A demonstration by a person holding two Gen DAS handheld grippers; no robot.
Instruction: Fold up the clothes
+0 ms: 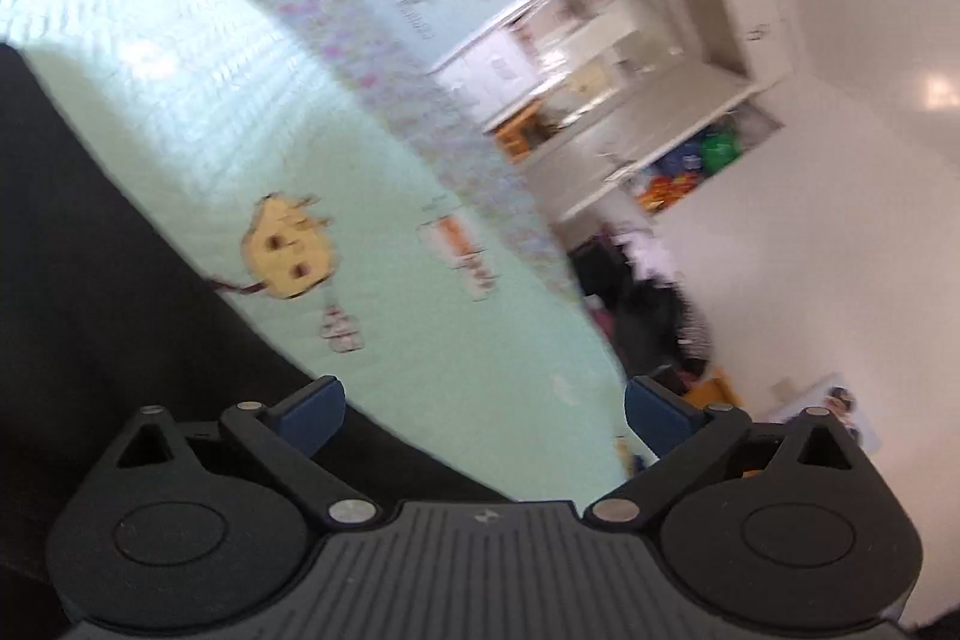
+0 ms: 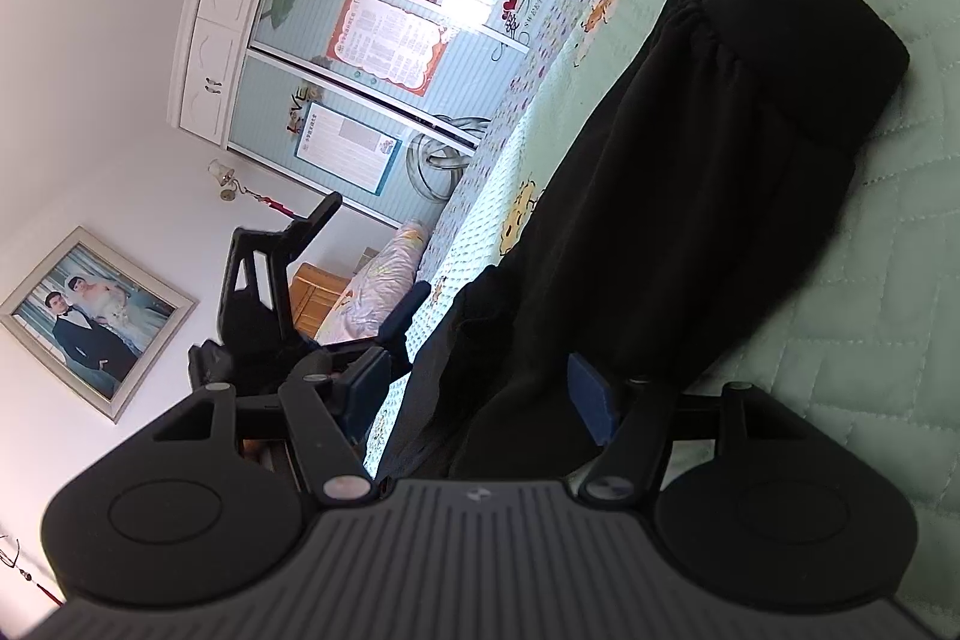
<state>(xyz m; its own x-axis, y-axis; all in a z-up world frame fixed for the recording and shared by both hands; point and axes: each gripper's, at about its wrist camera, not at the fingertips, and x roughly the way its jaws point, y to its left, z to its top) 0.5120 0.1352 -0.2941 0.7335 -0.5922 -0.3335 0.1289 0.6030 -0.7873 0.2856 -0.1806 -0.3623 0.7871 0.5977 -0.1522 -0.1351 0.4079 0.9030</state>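
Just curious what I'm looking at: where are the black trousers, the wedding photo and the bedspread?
black trousers (image 2: 690,196): right wrist view, middle of the fabric.
wedding photo (image 2: 96,319): right wrist view, centre of the framed picture.
bedspread (image 1: 198,58): left wrist view, bare green quilting.

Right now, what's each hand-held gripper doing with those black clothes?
Left hand-held gripper open, empty. Right hand-held gripper has the black garment between its fingers; grip unclear. Garment on green bedspread. Nothing blocking.

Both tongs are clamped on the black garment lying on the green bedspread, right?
Not both. Only the right tongs hold the black garment on the green bedspread. The left wrist view shows the left tongs wide open with nothing between them.
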